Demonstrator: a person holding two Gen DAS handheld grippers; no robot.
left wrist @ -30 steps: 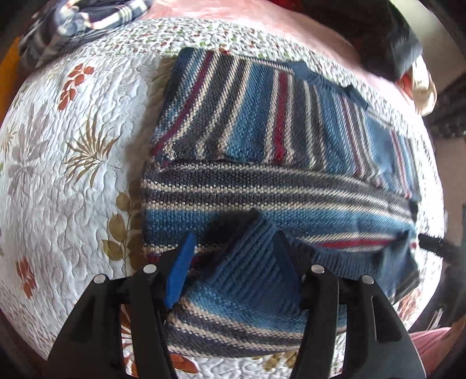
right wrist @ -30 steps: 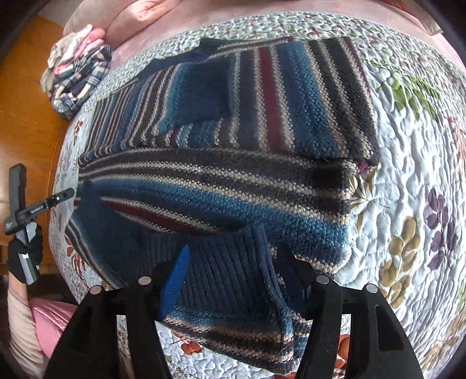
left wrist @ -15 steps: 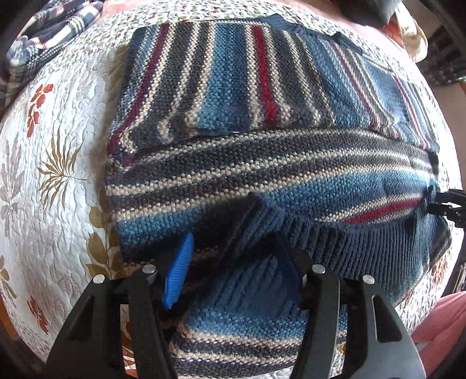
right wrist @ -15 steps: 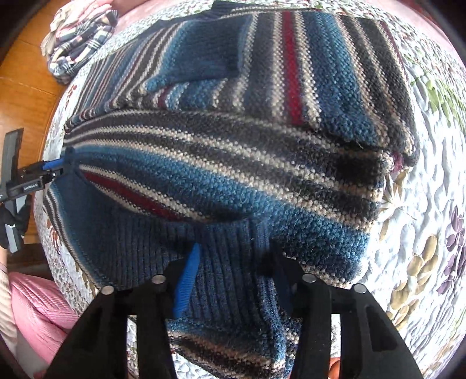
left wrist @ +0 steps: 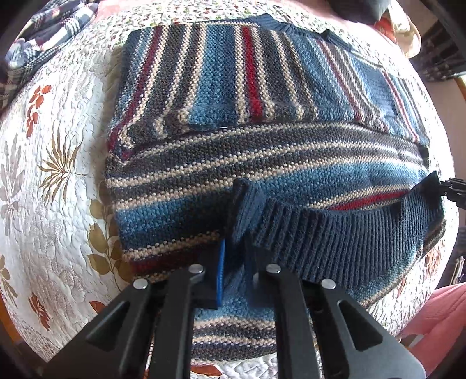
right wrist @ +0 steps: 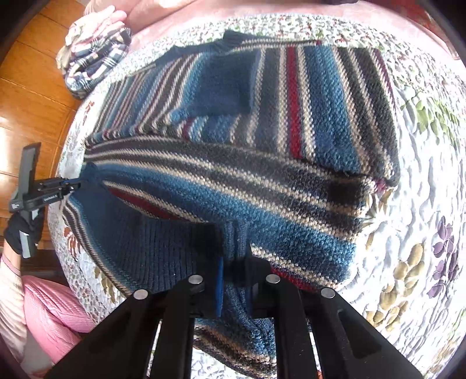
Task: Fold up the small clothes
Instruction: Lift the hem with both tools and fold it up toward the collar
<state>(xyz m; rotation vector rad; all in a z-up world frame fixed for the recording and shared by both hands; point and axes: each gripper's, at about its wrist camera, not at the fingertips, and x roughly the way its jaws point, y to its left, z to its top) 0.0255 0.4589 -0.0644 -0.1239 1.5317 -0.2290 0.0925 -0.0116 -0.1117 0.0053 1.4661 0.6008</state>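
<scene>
A blue, grey, cream and red striped knit sweater (left wrist: 262,87) lies on the quilt with its sleeves folded across the body. Its dark ribbed hem (left wrist: 335,233) is raised off the quilt and doubled up over the lower stripes. My left gripper (left wrist: 234,262) is shut on one end of that hem. My right gripper (right wrist: 234,271) is shut on the other end. Each shows in the other's view: the right gripper (left wrist: 450,188) at the hem's far corner, the left gripper (right wrist: 72,185) held by a black-gloved hand (right wrist: 20,230).
The floral quilt (left wrist: 58,145) covers a bed. A pile of plaid clothes (right wrist: 96,55) sits at the far corner near a wooden floor (right wrist: 29,87). A person's pink-clad leg (right wrist: 49,315) is at the near edge. A dark item (left wrist: 364,8) lies beyond the collar.
Both grippers' jaws stood wider around the hem and have closed on it. They have moved forward over the sweater, and the hem now lies further up the body.
</scene>
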